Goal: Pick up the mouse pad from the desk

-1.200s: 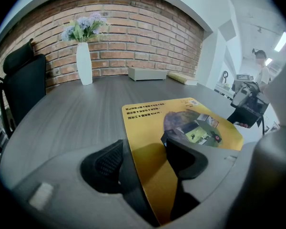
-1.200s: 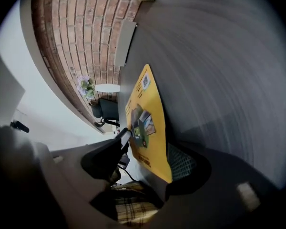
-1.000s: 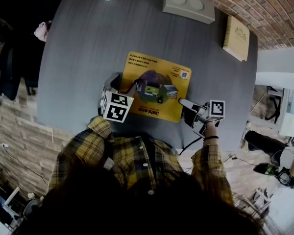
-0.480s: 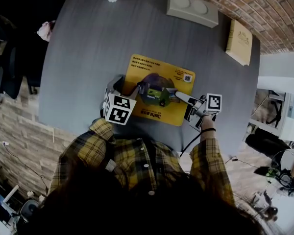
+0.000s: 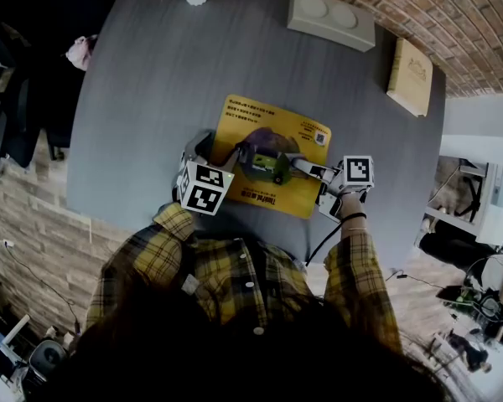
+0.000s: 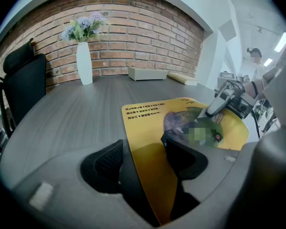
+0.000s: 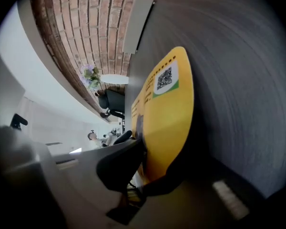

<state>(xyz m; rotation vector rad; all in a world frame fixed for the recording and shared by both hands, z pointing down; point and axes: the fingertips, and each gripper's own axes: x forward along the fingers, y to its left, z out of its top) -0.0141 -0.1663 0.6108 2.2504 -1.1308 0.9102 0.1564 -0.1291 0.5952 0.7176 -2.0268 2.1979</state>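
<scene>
Centre frame, a yellow mouse pad (image 5: 277,124) on a grey desk (image 5: 151,82); left gripper (image 5: 235,153) clamps its left edge, right gripper (image 5: 292,162) jaws have just closed on its right edge.

A yellow mouse pad (image 5: 268,128) is on the round grey tabletop (image 5: 151,99). The left gripper (image 5: 237,152) clamps its left edge. The right gripper (image 5: 292,162), jaws just closing, pinches its right side. A beige box (image 5: 331,19) sits far off.

mouse pad (image 7: 169,123) | QR code (image 7: 164,78) | printed lines (image 6: 145,112): too small to read
</scene>
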